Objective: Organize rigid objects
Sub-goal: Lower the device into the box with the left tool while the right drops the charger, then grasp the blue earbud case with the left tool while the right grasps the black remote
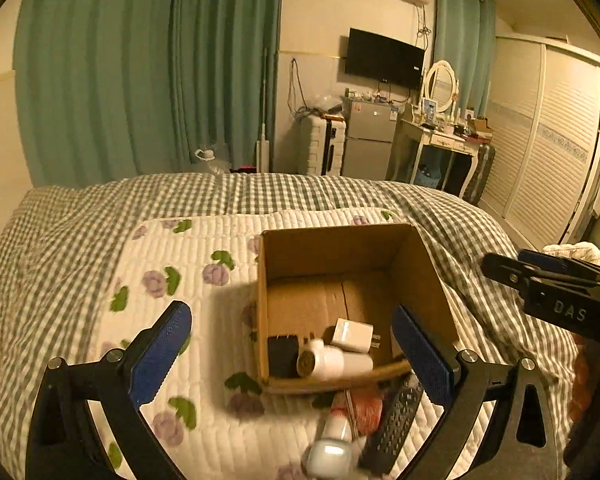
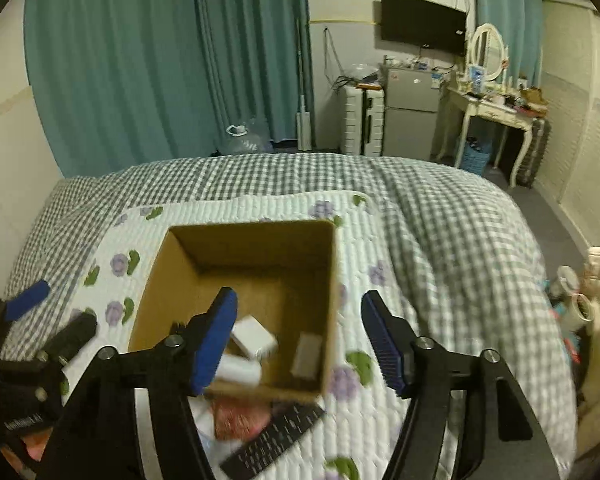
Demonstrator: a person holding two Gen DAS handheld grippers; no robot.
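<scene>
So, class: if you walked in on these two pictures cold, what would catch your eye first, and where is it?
The open cardboard box on the floral quilt at mid-bed, with white chargers and a white bottle lying inside. Next, the blue-padded left gripper and right gripper, both open and empty above it. A black remote lies just outside the box's near wall.

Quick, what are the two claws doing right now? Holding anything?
Left claw: open, holding nothing.
Right claw: open, holding nothing, above the cardboard box.
</scene>
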